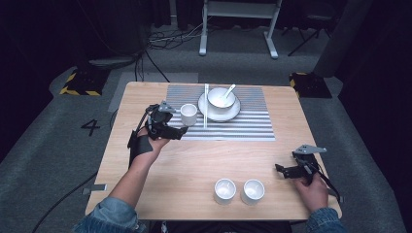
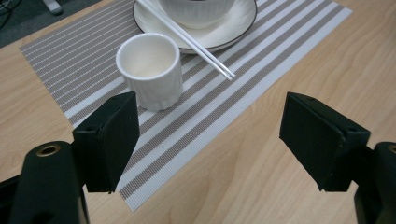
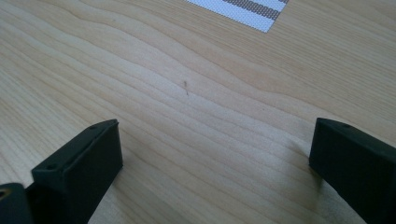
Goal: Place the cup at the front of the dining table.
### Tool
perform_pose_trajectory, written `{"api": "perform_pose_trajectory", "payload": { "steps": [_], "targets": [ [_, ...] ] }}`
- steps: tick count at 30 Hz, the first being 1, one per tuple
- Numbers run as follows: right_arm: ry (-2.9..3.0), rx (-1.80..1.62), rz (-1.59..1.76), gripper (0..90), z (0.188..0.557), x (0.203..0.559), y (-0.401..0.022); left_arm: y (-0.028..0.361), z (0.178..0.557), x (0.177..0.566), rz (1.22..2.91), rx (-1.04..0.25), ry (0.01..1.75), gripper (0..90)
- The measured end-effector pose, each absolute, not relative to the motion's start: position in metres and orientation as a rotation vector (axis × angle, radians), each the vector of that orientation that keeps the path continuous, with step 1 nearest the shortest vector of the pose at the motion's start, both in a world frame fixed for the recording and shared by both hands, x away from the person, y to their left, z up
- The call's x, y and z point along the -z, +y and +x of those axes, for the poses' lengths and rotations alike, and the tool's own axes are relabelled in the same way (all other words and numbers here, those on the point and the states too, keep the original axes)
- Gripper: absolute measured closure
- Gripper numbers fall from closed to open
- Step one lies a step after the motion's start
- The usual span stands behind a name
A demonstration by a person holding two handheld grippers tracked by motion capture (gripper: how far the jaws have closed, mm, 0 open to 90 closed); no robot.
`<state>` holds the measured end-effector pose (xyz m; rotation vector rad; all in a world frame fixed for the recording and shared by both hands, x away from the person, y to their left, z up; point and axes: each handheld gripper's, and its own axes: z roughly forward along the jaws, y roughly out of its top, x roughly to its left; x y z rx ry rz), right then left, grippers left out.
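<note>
At the left of the high view, the left tool [image 1: 176, 127] hovers low over the near-left corner of the striped placemat [image 1: 252, 124]. Its jaws stand wide apart and hold nothing. The small white cup [image 1: 189, 114] stands upright on the placemat just beyond this tool, free of both jaws. In the left gripper view the cup [image 2: 150, 70] sits up and to the left, close to the left jaw, not centred in the gap.

The step in hand seems to be either taking this cup or leaving it after setting it down; I cannot tell which. If it is a grasp, the tool should first shift so that the cup comes to the middle between the jaws. Then it should go forward low and level and close on the ribbed wall below the rim. The white chopsticks [image 2: 189, 39] lie very near the cup, with their ends resting on the plate [image 1: 210, 114] that carries the bowl [image 1: 221, 98] and spoon [image 1: 228, 91], so the far jaw must not push them.

Further right, two more white cups [image 1: 239, 191] stand side by side near the front edge of the desk [image 1: 194, 165]. At the far right, the right tool [image 1: 281, 170] rests low over bare wood, also wide open and empty.
</note>
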<state>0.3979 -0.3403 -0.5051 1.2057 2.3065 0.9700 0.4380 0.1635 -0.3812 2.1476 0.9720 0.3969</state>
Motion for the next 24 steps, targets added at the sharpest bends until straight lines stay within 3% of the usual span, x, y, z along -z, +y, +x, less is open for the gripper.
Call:
{"api": "perform_pose_trajectory", "payload": {
  "steps": [24],
  "targets": [
    [2.306, -0.970, 1.206, 2.7, 0.398, 0.505, -0.340, 0.205, 0.377, 0.385, 2.042, -0.469, 1.026, 16.6]
  ]
}}
